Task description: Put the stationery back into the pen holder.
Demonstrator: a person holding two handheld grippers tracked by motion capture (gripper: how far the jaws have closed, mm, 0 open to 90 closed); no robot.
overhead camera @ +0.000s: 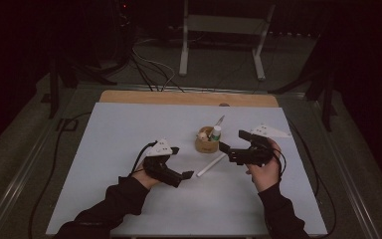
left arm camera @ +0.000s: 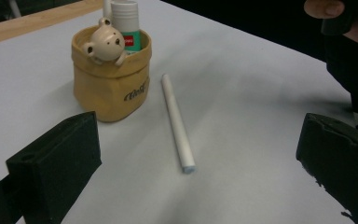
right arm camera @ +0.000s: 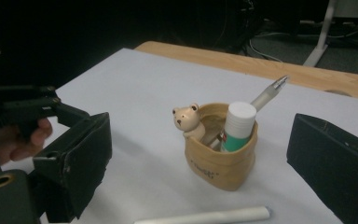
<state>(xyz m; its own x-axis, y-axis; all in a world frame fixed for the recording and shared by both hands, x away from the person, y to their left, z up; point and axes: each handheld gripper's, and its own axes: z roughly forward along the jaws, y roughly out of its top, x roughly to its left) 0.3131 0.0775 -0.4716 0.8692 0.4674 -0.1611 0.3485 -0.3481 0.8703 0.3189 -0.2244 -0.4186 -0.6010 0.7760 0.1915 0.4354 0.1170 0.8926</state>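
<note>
A tan pouch-shaped holder with a small bear figure on its rim stands mid-table. It holds a white-capped glue stick and a pen. A white stick lies flat in front of it. My left gripper is open, low over the table, with the stick's near end between its jaws and untouched. My right gripper is open just right of the holder, which stands ahead between its jaws.
The white sheet covers most of a wooden table. Cables trail off the left and right sides. A metal stand is on the floor beyond the far edge.
</note>
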